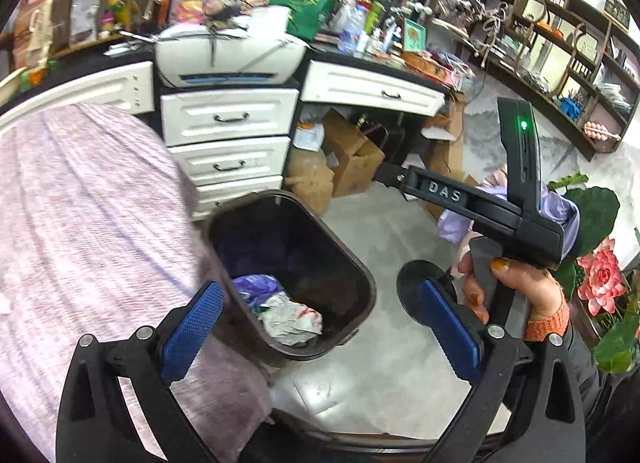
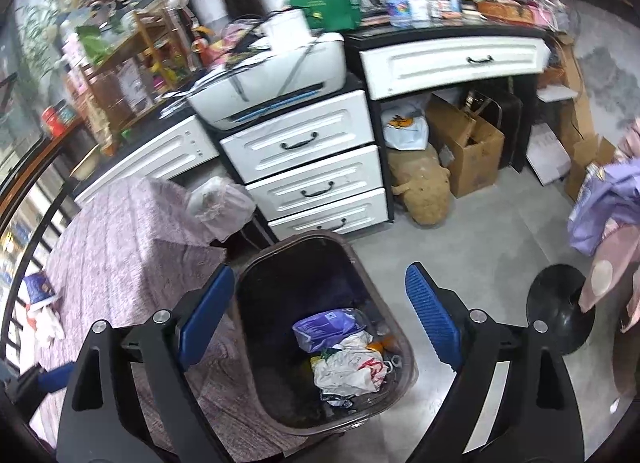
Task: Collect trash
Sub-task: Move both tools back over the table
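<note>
Drop step looks finished: left gripper (image 1: 320,327) and right gripper (image 2: 320,313) both spread wide and empty above the dark brown plastic bin (image 2: 404,367) holding crumpled white and purple wrappers (image 2: 348,363); next, find remaining trash.

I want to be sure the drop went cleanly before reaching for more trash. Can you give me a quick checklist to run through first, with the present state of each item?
1. Left tongs empty and open: ok.
2. Right tongs empty and open: ok.
3. Trash in the bin: ok, a purple wrapper and a crumpled white bag lie at the bottom.
4. Bin upright with room left: ok.
5. Nothing caught on the bin rim: ok.
6. More trash left to collect: cannot tell; white scraps lie on the mauve cloth.
</note>
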`<state>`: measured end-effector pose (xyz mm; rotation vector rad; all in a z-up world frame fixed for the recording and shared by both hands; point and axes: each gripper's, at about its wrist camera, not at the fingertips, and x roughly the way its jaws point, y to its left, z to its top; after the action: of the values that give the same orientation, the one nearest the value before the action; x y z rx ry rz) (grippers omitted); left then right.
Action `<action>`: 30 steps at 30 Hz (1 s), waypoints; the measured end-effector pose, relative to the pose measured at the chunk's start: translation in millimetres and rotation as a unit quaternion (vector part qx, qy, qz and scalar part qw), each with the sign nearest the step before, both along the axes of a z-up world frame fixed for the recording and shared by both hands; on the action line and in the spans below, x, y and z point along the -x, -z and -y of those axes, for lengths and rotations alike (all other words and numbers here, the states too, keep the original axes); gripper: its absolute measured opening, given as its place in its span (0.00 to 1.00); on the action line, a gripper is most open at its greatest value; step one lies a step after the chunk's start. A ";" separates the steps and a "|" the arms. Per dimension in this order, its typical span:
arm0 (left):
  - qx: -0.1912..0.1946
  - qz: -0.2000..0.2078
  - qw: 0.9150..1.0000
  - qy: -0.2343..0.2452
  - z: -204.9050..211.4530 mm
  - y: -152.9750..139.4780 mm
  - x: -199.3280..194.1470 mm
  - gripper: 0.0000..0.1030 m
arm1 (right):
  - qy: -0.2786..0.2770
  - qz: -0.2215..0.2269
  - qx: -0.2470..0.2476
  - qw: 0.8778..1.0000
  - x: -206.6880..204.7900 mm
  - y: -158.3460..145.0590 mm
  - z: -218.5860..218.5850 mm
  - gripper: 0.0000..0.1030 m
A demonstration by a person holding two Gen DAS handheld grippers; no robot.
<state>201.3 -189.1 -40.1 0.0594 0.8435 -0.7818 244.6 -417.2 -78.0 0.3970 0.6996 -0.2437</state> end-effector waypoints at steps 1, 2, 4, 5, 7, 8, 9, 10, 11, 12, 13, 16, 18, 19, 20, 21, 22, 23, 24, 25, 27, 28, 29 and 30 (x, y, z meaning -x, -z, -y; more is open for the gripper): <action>-0.001 0.005 1.000 -0.006 -5.3 -1.5 0.2 0.95 | -0.005 0.002 0.003 1.000 0.1 -2.1 -4.3 0.84; -0.003 0.014 1.000 -0.016 -13.7 -2.3 0.0 0.95 | -0.013 0.005 0.006 1.000 0.1 -4.6 -9.6 0.85; -0.008 0.023 0.999 -0.028 -26.1 -4.2 -0.5 0.95 | -0.028 0.011 0.013 0.999 0.5 -9.2 -21.5 0.87; -0.012 0.026 0.999 -0.036 -34.3 -4.5 -1.6 0.95 | -0.034 0.012 0.016 0.999 0.8 -10.7 -27.2 0.87; -0.016 0.031 0.998 -0.048 -47.8 -5.9 -1.7 0.95 | -0.050 0.014 0.020 0.998 1.0 -13.0 -38.9 0.88; -0.019 0.033 0.998 -0.056 -55.9 -6.7 -2.7 0.95 | -0.060 0.013 0.023 0.998 -0.5 -14.3 -45.4 0.88; -0.022 0.036 0.997 -0.062 -63.2 -7.4 -3.1 0.95 | -0.070 0.012 0.026 0.997 -2.2 -15.1 -52.4 0.88; -0.025 0.038 0.996 -0.071 -72.5 -8.3 -4.2 0.95 | -0.082 0.010 0.031 0.996 -3.9 -16.2 -61.0 0.88; -0.026 0.041 0.996 -0.079 -79.8 -9.5 -4.9 0.95 | -0.091 0.009 0.035 0.995 -5.6 -17.0 -68.5 0.88; -0.025 0.043 0.995 -0.090 -90.1 -10.7 -5.9 0.95 | -0.105 0.007 0.039 0.994 -7.5 -17.5 -78.9 0.88; -0.023 0.043 0.994 -0.098 -98.1 -11.3 -6.0 0.95 | -0.115 0.005 0.041 0.993 -8.9 -17.9 -86.2 0.88; -0.019 0.041 0.990 -0.130 -128.9 -10.5 -8.5 0.95 | -0.152 0.003 0.050 0.987 -13.0 -19.7 -113.1 0.88; -0.026 0.041 0.987 -0.153 -148.8 -7.5 -9.4 0.95 | -0.176 0.003 0.055 0.983 -15.5 -21.9 -131.5 0.88; -0.030 0.041 0.985 -0.167 -160.7 -5.7 -10.1 0.95 | -0.185 0.003 0.057 0.981 -17.3 -22.9 -138.2 0.88; -0.032 0.040 0.983 -0.176 -169.3 -4.9 -9.9 0.95 | -0.195 0.003 0.059 0.979 -19.1 -23.4 -146.5 0.88; -0.033 0.038 0.980 -0.190 -181.8 -3.3 -10.9 0.95 | -0.206 0.002 0.060 0.977 -21.0 -23.8 -154.1 0.88; -0.033 0.036 0.978 -0.203 -193.1 -2.5 -12.1 0.95 | -0.219 0.001 0.060 0.974 -23.9 -24.0 -164.8 0.88; -0.032 0.035 0.976 -0.214 -203.8 -1.6 -14.0 0.95 | -0.230 0.000 0.060 0.971 -26.0 -24.3 -173.8 0.88; -0.033 0.034 0.973 -0.228 -215.5 -0.8 -15.6 0.95 | -0.238 0.000 0.060 0.969 -27.9 -24.5 -180.8 0.88; -0.034 0.034 0.970 -0.236 -222.8 -0.4 -16.0 0.95 | -0.252 -0.001 0.059 0.966 -30.5 -24.8 -192.7 0.88; -0.039 0.037 0.965 -0.257 -243.8 -0.1 -19.5 0.95 | -0.270 -0.002 0.061 0.961 -34.6 -25.1 -209.1 0.88; -0.041 0.039 0.963 -0.264 -251.9 -0.5 -21.8 0.95 | -0.278 -0.002 0.062 0.959 -35.5 -25.6 -216.8 0.88; -0.044 0.040 0.960 -0.273 -260.3 -0.5 -25.6 0.95 | -0.288 -0.002 0.063 0.956 -36.7 -26.0 -225.9 0.88; -0.048 0.042 0.958 -0.280 -268.0 -0.3 -29.8 0.94 | -0.293 -0.002 0.062 0.954 -37.7 -26.2 -231.1 0.88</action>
<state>231.0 79.0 -39.8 -0.0595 0.7655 -0.2023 282.3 -186.1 -51.8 0.0561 0.7707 0.2741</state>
